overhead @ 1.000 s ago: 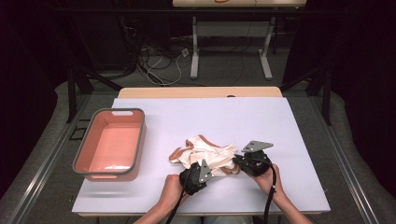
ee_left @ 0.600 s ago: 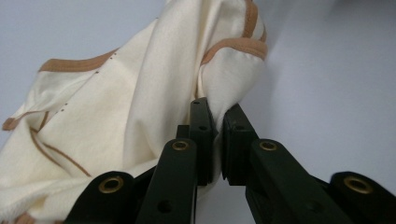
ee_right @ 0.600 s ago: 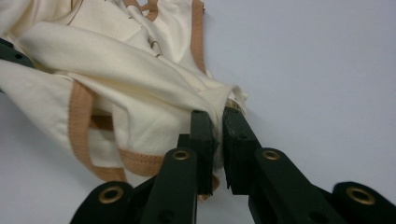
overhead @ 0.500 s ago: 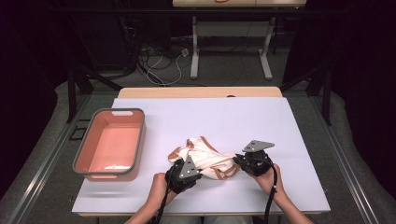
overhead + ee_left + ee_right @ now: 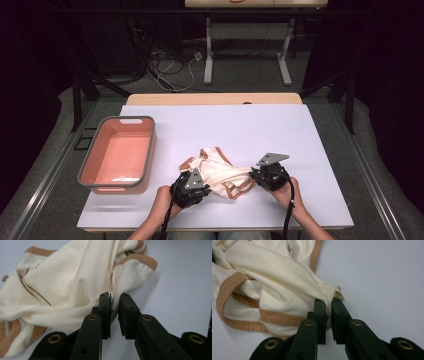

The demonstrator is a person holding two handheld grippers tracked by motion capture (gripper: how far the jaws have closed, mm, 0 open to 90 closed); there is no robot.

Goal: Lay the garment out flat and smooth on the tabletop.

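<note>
Lying crumpled between the two tongs on the pale lilac surface (image 5: 240,125), the cream cotton garment with tan-brown trim (image 5: 220,172) is caught at both ends. The left tongs (image 5: 115,312) have just been easing apart, with a thin fold of the cloth in the narrow gap between them; whether they still pinch it I cannot tell, while the right tongs (image 5: 329,315) are clamped on a bunched corner of the garment. Well off to the far side of the left tongs stands a salmon-pink rectangular plastic bin with a grey rim (image 5: 90,165).
</note>
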